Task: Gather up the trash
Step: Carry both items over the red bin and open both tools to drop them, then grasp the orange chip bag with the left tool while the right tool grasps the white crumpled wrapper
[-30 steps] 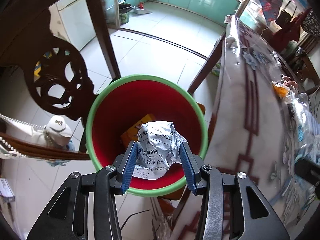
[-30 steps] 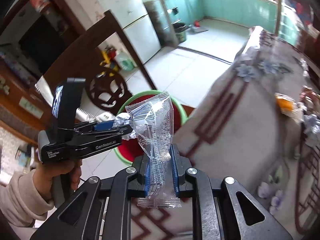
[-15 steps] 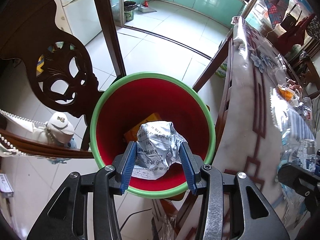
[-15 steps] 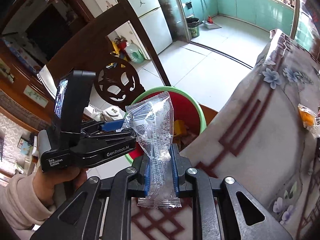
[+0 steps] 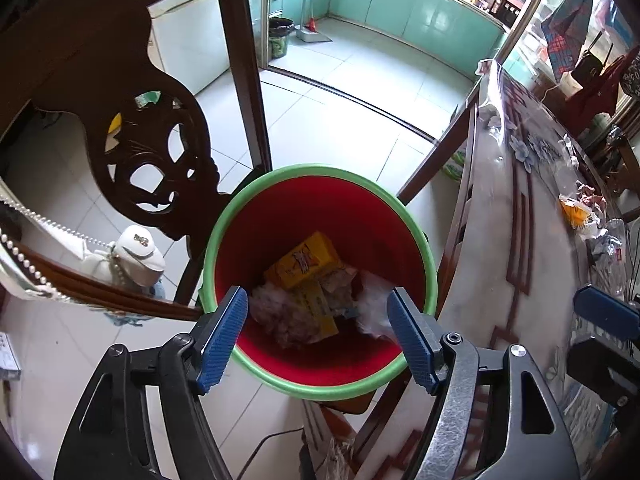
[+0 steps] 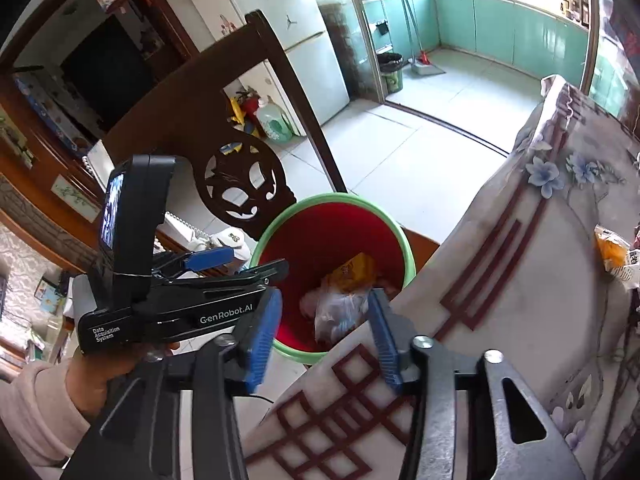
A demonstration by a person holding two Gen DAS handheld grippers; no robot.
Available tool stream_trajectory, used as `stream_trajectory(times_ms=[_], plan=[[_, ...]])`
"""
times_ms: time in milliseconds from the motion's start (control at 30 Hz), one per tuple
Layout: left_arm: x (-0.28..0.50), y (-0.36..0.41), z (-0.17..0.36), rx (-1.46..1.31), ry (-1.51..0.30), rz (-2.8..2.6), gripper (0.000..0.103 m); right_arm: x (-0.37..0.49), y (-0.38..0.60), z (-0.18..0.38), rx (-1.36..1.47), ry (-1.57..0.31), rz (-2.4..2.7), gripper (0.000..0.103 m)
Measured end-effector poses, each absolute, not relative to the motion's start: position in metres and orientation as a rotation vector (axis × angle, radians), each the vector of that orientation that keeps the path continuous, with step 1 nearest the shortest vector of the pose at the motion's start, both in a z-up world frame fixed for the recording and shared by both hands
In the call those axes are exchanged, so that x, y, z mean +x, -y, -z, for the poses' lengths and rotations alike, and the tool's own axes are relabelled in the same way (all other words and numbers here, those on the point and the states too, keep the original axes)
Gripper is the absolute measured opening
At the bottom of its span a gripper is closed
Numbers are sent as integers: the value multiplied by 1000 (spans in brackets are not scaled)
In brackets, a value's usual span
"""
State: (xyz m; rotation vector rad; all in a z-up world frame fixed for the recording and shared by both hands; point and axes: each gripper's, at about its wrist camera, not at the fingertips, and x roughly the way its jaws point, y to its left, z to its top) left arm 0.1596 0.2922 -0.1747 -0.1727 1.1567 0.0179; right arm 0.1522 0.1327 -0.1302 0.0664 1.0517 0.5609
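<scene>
A red bin with a green rim (image 5: 316,170) stands on the floor between a chair and the table. My left gripper (image 5: 316,294) hangs over it, its jaws opening with nothing between them. Below, blurred crumpled paper (image 5: 276,312) lies in the bin beside a yellow packet (image 5: 308,264). My right gripper (image 6: 324,296) is over the table's edge by the bin (image 6: 332,200); its jaws are opening too, with no grip on anything. A clear plastic wrapper (image 6: 336,312) shows blurred inside the bin beyond its pads. More trash, with an orange packet (image 5: 574,212), lies on the table.
A dark carved wooden chair (image 5: 120,120) stands just left of the bin, a white cap (image 5: 140,248) on its seat. The table with a floral cloth (image 6: 520,280) fills the right side. A hand in a pale sleeve (image 6: 48,400) holds the left gripper. Tiled floor lies beyond.
Both grippers have opened. The crumpled paper has left the left jaws and the clear wrapper the right jaws; both are now down in the bin.
</scene>
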Motion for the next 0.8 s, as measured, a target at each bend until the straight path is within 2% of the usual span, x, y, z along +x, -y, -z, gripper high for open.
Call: stream_trajectory(times_ms=[300, 500, 667, 800], plan=[[144, -270, 156, -164, -1121, -7, 74, 130, -80, 105, 105, -942, -491, 54], [131, -231, 132, -131, -1067, 53, 76, 116, 46, 97, 177, -872, -225, 63], [123, -186, 121, -133, -1066, 122, 77, 128, 152, 106, 281, -896, -46, 63], [120, -138, 110, -118, -1058, 206, 77, 157, 197, 116, 253, -931, 4, 63]])
